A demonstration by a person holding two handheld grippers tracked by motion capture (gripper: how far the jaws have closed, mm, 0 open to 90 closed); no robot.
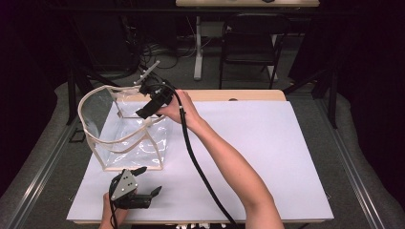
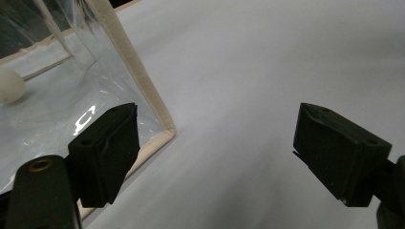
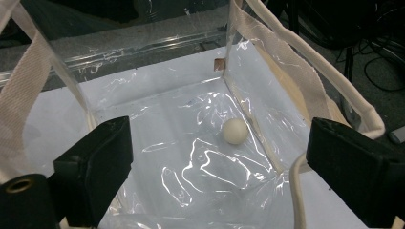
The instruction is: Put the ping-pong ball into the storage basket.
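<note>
Ball point(image 3: 235, 131) already down in clear tote bag point(image 1: 125, 138), on bottom near far corner — drop looks done. Right gripper point(image 1: 149, 110) spread over bag mouth, holding nothing. Left gripper point(image 1: 143, 180) spread too, resting by bag's front corner. Left: pull out, I guess.

The room was dim, its walls lost behind black curtains point(image 1: 367, 71) that hung down both sides. A wooden table point(image 1: 248, 95) stood in the middle under a white sheet point(image 1: 267, 157) that caught most of the light and left the far edge of bare wood showing. Grey carpet point(image 1: 43, 162) lay around it, crossed by metal rails point(image 1: 356, 162) running along either side. Beyond the table stood a black folding chair point(image 1: 250, 43) and, just beside it, the white leg point(image 1: 198, 47) of a second desk point(image 1: 248, 3) whose pale top crossed the upper edge. Dark cables point(image 1: 157, 52) lay tangled on the floor near that leg.
</note>
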